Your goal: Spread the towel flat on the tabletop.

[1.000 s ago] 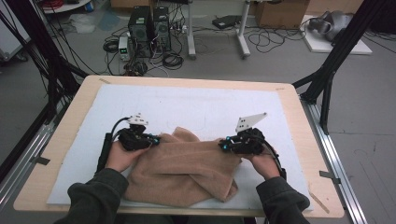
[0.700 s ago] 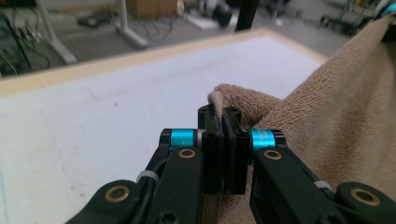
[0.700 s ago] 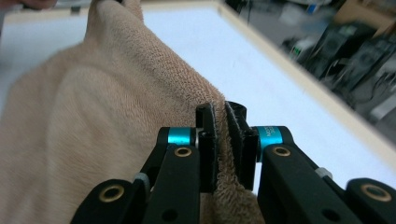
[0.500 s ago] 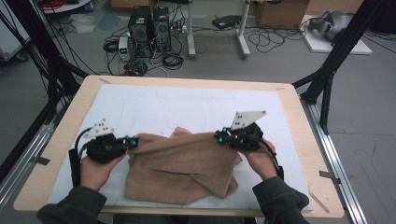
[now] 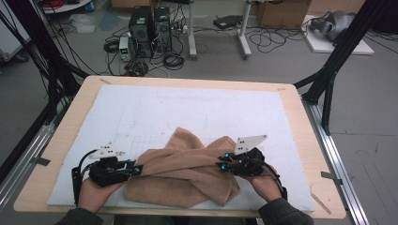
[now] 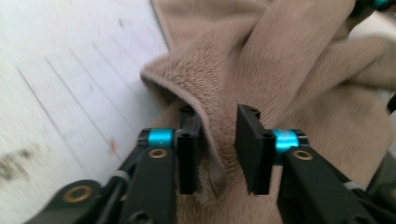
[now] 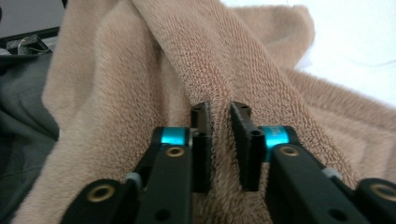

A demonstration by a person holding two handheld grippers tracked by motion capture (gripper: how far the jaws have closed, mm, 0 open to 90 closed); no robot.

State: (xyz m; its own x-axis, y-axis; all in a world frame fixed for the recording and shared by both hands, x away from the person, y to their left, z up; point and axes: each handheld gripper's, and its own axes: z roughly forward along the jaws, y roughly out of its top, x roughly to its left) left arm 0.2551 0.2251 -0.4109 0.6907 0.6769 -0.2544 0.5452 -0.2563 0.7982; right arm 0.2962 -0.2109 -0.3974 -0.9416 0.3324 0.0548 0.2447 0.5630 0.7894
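Note:
A tan towel lies crumpled in crossed folds on the white mat, near the table's front edge. My left gripper is at the towel's left corner. In the left gripper view a thick fold of towel sits between the jaws of the left gripper, which are shut on it. My right gripper is at the towel's right side. In the right gripper view the right gripper pinches a ridge of the towel between its narrow-set jaws.
The mat covers most of the wooden table. The floor behind holds computer towers and loose cables. Black frame struts rise at the table's right and left sides.
My left gripper has moved out to the left and toward the front edge, drawing the towel's left corner with it. The right gripper has shifted slightly toward the front.

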